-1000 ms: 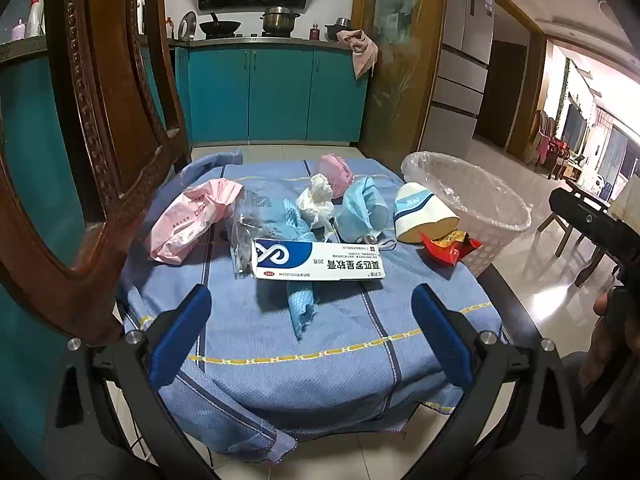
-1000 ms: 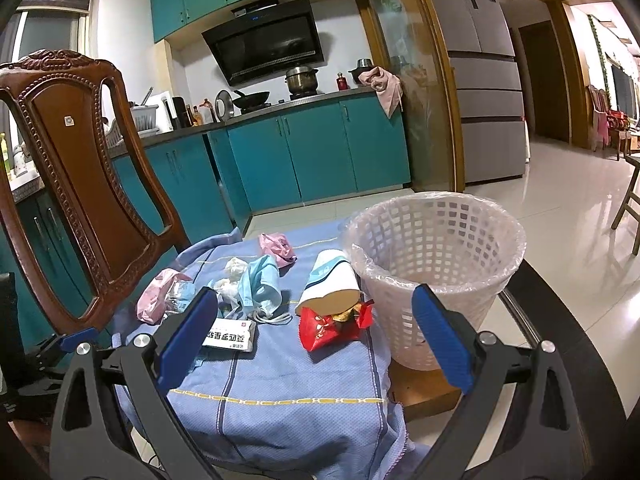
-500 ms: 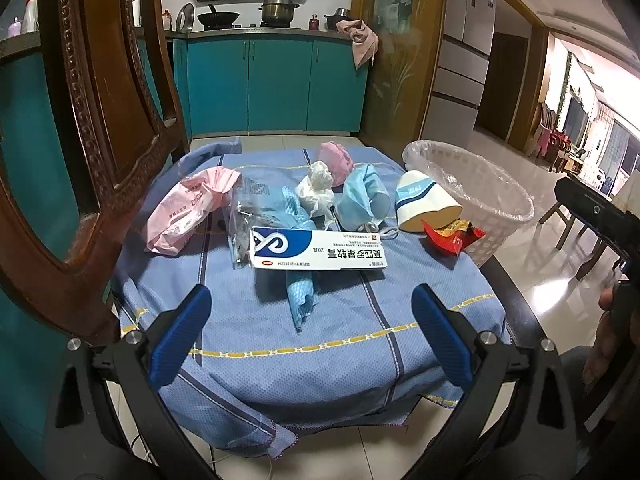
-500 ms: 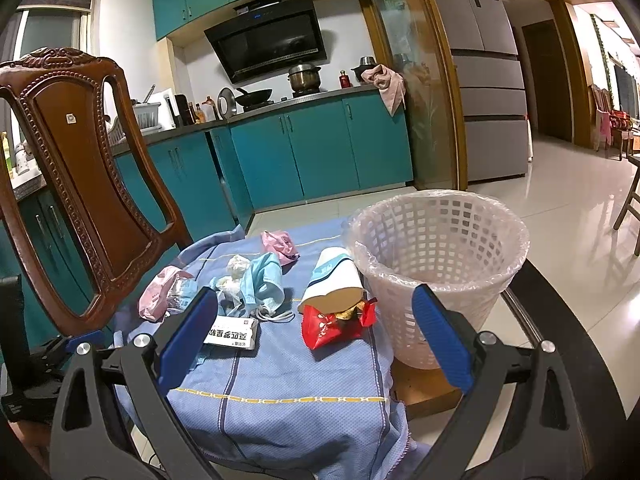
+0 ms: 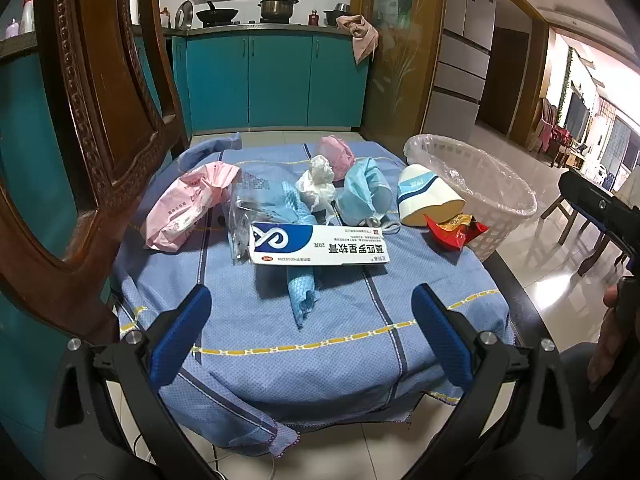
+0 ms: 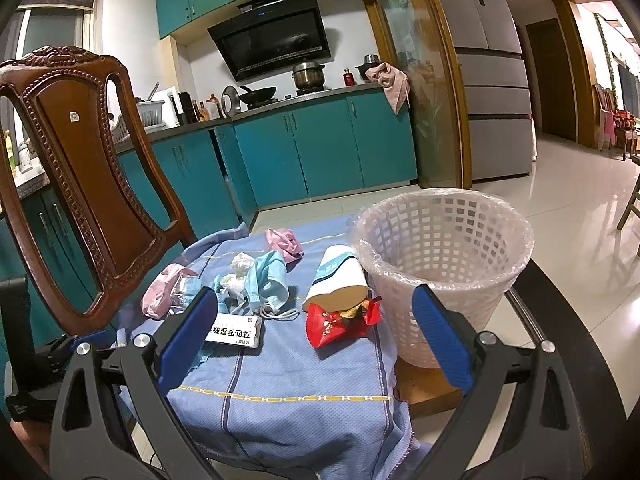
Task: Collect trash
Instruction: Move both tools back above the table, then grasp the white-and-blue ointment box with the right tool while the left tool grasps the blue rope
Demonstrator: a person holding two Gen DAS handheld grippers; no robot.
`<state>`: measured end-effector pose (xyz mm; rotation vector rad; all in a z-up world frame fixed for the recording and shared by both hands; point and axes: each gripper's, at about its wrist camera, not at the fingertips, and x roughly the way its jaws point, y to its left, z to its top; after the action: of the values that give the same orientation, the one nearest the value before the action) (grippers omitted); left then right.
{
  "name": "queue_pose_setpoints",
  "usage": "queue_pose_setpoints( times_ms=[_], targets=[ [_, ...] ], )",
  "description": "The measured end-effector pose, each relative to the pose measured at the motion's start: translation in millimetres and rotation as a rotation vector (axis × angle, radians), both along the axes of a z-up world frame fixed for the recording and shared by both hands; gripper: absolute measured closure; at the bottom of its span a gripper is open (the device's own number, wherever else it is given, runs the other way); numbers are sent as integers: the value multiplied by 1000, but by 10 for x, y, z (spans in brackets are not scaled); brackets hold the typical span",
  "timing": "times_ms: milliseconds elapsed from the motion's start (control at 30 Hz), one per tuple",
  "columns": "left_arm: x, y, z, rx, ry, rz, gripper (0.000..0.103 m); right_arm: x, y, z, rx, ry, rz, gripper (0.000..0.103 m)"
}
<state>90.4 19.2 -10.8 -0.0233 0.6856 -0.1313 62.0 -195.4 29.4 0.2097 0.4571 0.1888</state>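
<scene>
Both the left gripper (image 5: 310,322) and right gripper (image 6: 316,320) gape wide with nothing between their fingers, short of the trash on the blue cloth (image 5: 340,340). The white box (image 5: 318,246) covers part of a blue rag (image 5: 301,292) (the print reads upside down). The paper cup (image 6: 340,284) overlaps the red wrapper (image 6: 334,322), beside the basket (image 6: 444,264), whose inside is hidden.

Left gripper (image 5: 310,322) and right gripper (image 6: 316,322) both spread wide, empty
</scene>
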Motion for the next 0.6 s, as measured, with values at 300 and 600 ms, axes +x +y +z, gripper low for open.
queue_pose_setpoints(
  times_ms=[300,600],
  targets=[
    [44,294,49,-82,-10,114,3,511,850,32,-473,-15,528,8],
    [73,541,44,-112,-1,161,3,1180,1733,-373,-788,156,1038,27]
  ],
)
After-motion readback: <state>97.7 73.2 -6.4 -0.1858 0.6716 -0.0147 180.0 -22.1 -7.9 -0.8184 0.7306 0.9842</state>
